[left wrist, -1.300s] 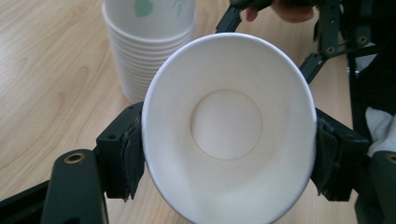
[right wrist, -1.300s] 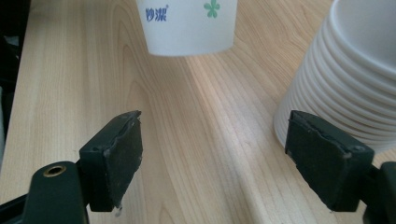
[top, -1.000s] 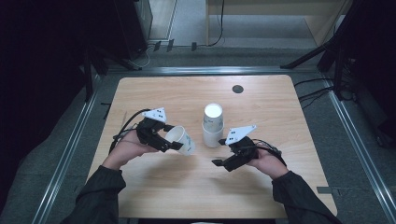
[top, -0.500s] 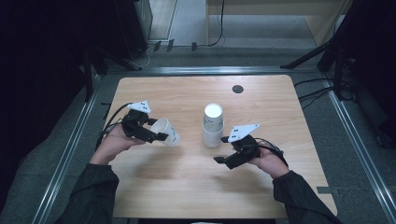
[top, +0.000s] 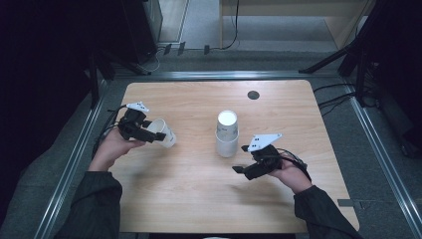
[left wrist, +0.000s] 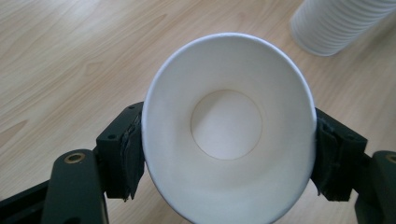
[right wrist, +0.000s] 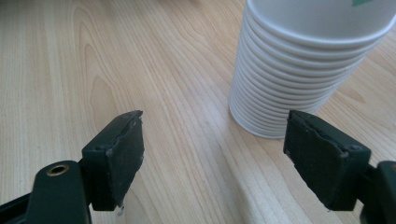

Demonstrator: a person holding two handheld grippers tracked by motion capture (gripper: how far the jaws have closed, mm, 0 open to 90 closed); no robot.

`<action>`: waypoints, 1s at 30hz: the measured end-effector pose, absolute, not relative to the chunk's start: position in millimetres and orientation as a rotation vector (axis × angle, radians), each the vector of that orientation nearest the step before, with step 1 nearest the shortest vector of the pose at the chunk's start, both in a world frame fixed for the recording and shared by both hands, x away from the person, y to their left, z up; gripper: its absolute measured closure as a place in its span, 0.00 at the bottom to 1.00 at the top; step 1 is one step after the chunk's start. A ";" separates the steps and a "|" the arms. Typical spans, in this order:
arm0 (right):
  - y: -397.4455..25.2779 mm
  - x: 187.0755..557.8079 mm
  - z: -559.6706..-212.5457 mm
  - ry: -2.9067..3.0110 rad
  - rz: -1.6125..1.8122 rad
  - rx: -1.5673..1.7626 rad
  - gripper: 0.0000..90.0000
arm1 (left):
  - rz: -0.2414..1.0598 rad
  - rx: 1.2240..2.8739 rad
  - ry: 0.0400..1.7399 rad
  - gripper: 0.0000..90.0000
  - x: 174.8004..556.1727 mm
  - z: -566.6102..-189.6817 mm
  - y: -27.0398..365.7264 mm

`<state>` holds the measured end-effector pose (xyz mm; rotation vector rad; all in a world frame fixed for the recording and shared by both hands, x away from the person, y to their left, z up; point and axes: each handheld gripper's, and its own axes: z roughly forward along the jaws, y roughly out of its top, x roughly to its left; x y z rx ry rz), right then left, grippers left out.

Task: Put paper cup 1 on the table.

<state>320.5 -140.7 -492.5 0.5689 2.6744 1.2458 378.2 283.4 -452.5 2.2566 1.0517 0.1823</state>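
Matt white paper cup [left wrist: 227, 126], light wood-grain table [top: 199, 199]

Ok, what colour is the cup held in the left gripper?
White, inside and out: the cup shows best in the left gripper view, clamped by the left gripper.

Dark long sleeves [top: 92, 199], black two-jaw grippers, left [top: 152, 134] and right [top: 240, 170], with white-grey triangular plates, brass-ringed screw holes, trailing black cables.
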 end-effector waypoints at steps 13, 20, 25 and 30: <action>-145.1 314.9 -495.8 2.691 1.214 0.580 0.23 | 0.261 2.315 1.212 0.27 395.1 -466.0 296.4; -145.7 315.1 -496.6 2.689 1.214 0.580 0.23 | 0.346 2.347 1.293 0.27 398.4 -470.2 303.2; -144.7 314.9 -496.8 2.698 1.210 0.577 0.23 | 0.373 2.361 1.331 0.26 399.0 -471.0 303.2; -144.6 314.9 -496.9 2.697 1.209 0.574 0.23 | 0.375 2.362 1.336 0.25 399.4 -471.7 301.6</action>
